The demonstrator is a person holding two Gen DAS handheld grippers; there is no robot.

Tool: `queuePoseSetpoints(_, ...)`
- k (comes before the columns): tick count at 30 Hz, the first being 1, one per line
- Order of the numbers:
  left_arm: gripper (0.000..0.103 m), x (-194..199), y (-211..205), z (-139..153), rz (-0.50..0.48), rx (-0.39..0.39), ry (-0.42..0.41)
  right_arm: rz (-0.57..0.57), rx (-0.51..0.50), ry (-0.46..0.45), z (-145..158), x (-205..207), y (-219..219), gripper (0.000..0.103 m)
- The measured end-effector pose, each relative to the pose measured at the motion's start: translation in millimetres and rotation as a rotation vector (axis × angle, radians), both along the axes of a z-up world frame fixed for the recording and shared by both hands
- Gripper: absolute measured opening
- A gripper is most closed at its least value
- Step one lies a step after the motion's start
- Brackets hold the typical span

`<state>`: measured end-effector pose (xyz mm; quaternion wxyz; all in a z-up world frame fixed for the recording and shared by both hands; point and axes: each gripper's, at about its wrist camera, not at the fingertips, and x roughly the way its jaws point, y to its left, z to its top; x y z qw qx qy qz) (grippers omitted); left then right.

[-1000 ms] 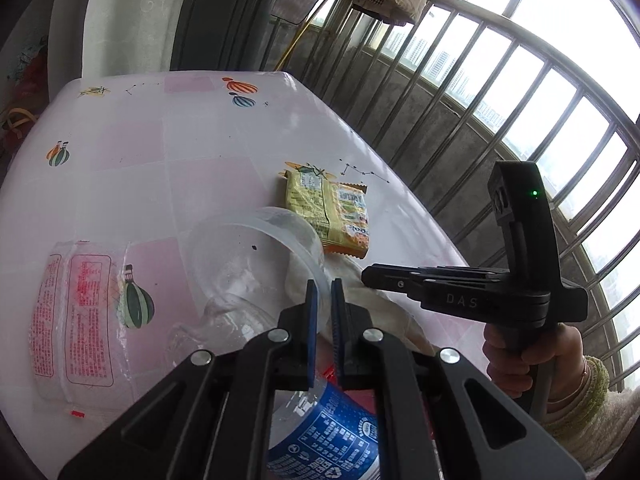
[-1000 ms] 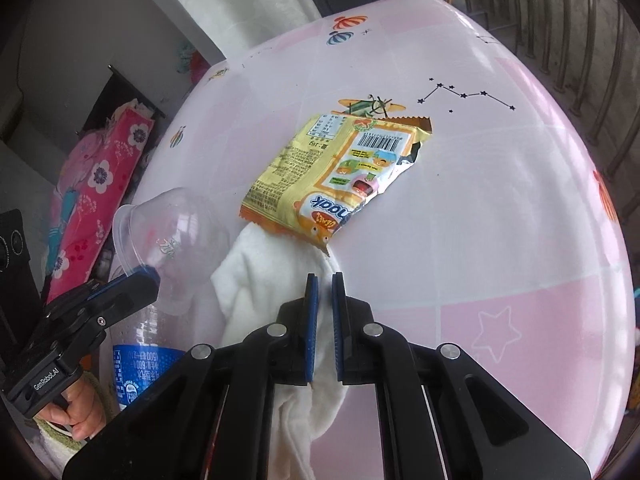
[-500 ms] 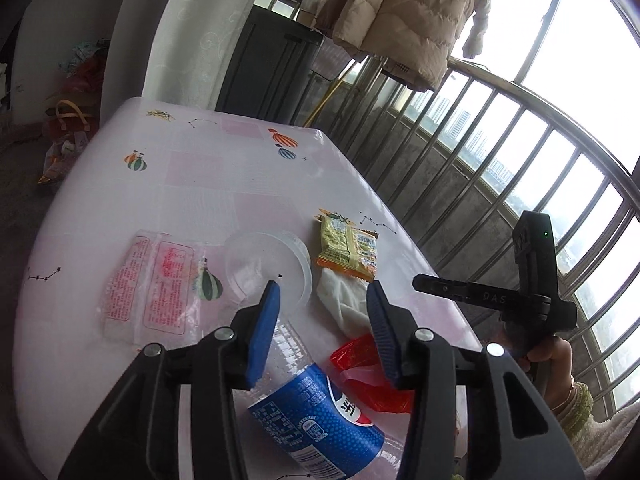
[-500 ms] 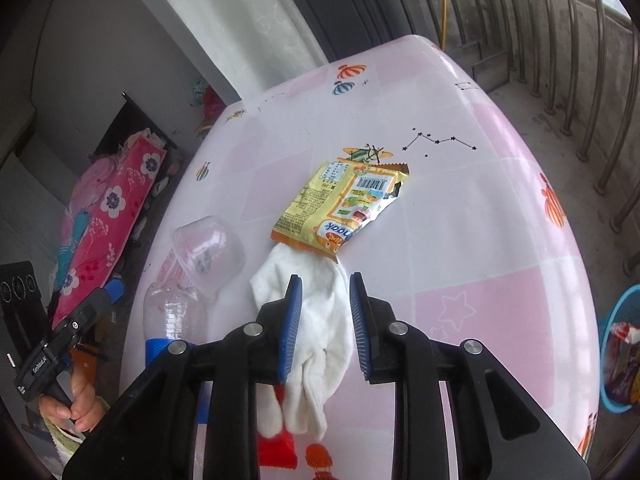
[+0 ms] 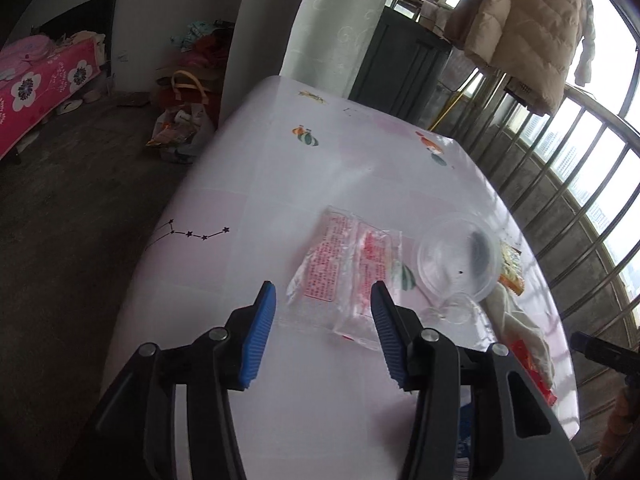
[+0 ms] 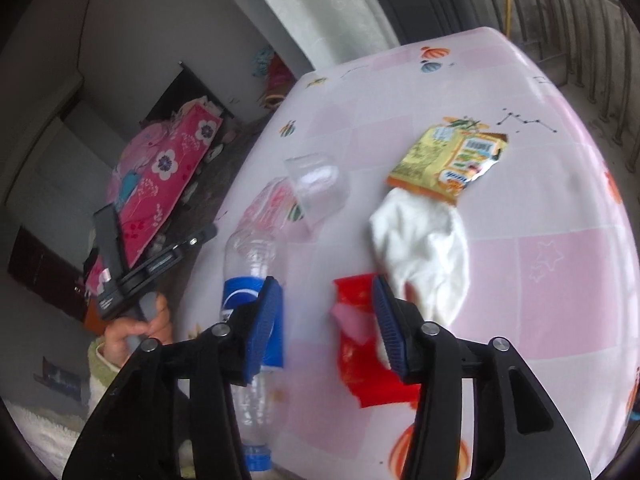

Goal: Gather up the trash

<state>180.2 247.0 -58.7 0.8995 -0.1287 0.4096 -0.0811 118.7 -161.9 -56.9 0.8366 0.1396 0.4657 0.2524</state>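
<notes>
picking a first piece: both grippers have just been opening, nothing between the jaws. left gripper (image 5: pixel 322 332) hovers with the clear wrapper (image 5: pixel 344 268) at its 12 o'clock; right gripper (image 6: pixel 326 326) above the red wrapper (image 6: pixel 360 360), bottle (image 6: pixel 250 312) at 9. next, i judge: lower and close.

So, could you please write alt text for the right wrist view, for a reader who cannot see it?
The right gripper hovers with open, empty jaws over a pink patterned table strewn with trash: a red wrapper, a clear bottle with a blue label, a white cloth, a yellow snack packet and a clear cup. A hand holds the left gripper at left.
</notes>
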Motion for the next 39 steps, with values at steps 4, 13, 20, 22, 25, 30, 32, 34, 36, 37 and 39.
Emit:
queuePoseSetpoints(4,0.048,5,14,-13,0.024,-0.021,0.033,0.125,-0.013,0.063,-15,-6,41,0.06)
queuePoseSetpoints(13,0.048,2,15,-12,0.006,-0.06,0.02,0.16,-0.08,0.09,-23,-1,74,0.062)
queuePoseSetpoints(20,0.048,20,0,-20,-0.019,0.03,0.021,0.1,-0.075,0.082,-21,2,66,0.063)
queuePoseSetpoints(22,0.048,23,-6,-24,-0.035,0.071,0.023,0.085,-0.071,0.085,-22,1,64,0.063)
queuePoseSetpoints(25,0.034,21,-18,-27,-0.065,0.166,0.012,0.066,-0.062,0.088,-22,-1,60,0.063)
queuePoseSetpoints(30,0.0,12,-26,-31,-0.106,0.248,0.013,0.045,-0.049,0.085,-20,-3,55,0.063)
queuePoseSetpoints(32,0.0,5,-24,-31,-0.109,0.259,0.011,0.04,-0.05,0.077,-17,-7,50,0.063)
queuePoseSetpoints(34,0.0,-5,-21,-31,-0.106,0.267,0.013,0.04,-0.046,0.068,-15,-10,47,0.063)
queuePoseSetpoints(36,0.0,-18,-18,-31,-0.105,0.28,0.016,0.039,-0.04,0.062,-12,-15,41,0.063)
queuePoseSetpoints(37,0.0,-26,-17,-31,-0.106,0.292,0.016,0.04,-0.037,0.059,-12,-16,39,0.063)
queuePoseSetpoints(39,0.0,-45,-13,-31,-0.102,0.317,0.017,0.039,-0.035,0.055,-12,-19,37,0.063)
